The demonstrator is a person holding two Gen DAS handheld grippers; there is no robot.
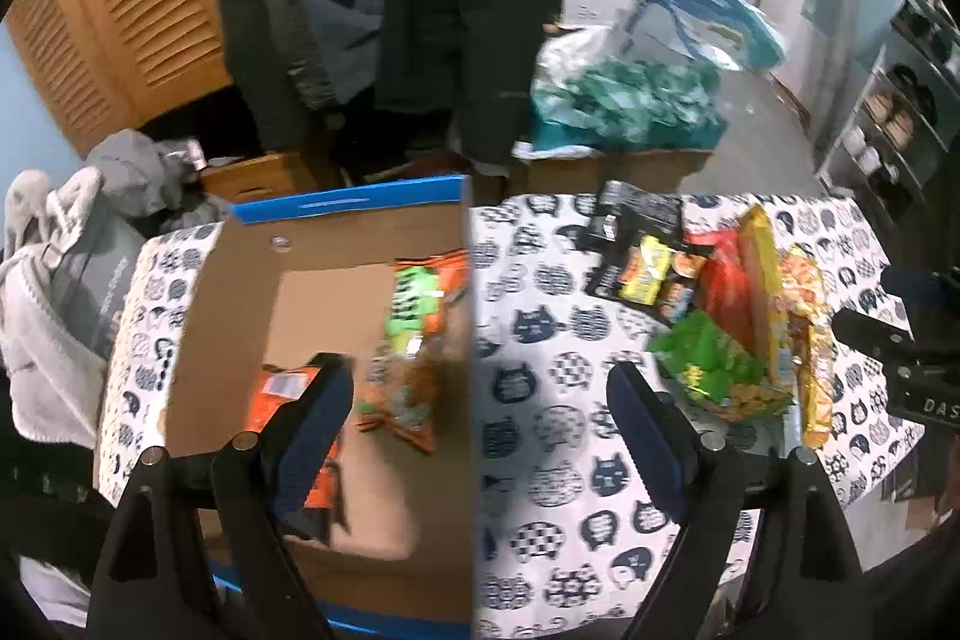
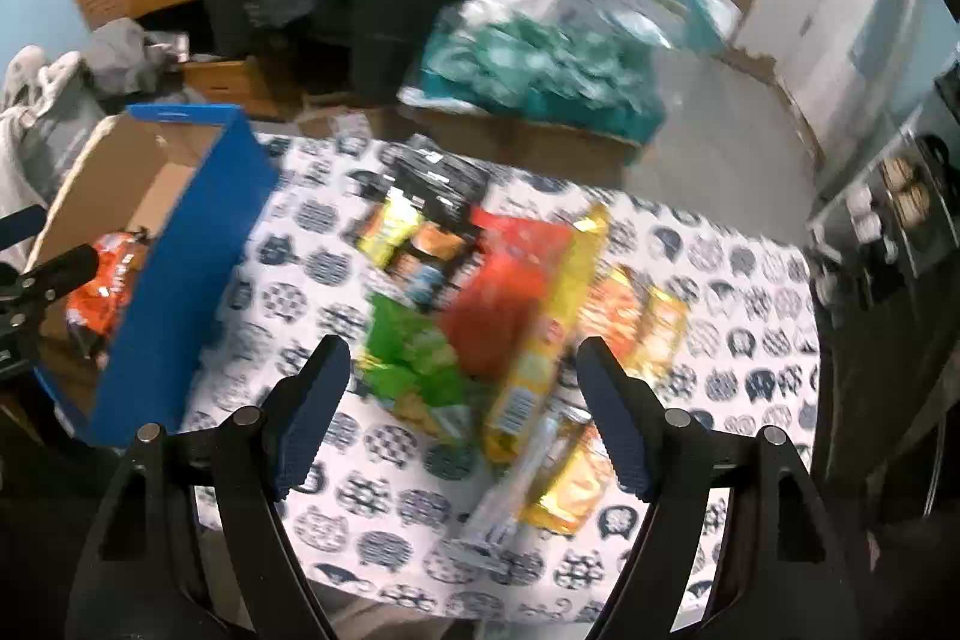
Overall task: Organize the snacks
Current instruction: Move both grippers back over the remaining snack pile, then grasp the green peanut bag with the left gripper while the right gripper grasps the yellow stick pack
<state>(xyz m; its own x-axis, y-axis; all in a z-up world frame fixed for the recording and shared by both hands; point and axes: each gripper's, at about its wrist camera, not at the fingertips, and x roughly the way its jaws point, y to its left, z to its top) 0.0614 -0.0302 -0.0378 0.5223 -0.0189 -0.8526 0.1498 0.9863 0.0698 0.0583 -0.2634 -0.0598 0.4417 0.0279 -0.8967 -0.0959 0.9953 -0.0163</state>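
Above the cardboard box (image 1: 252,292) hangs the left gripper (image 1: 480,400), jaws wide and empty (right gripper (image 2: 462,388) likewise, tilted down over the bench's (image 2: 750,340) snack pile (image 2: 510,304)).

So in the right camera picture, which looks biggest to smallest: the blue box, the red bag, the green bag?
1. blue box, clearly largest.
2. red bag.
3. green bag.
The two bags look close in size, overlap and are blurred, so their order is unsure.

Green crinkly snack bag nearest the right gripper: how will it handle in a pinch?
The green crinkly snack bag looks puffy and creased, so probably light and floppy. Its glossy film may slip. It overlaps the long yellow packet, which might shift too.
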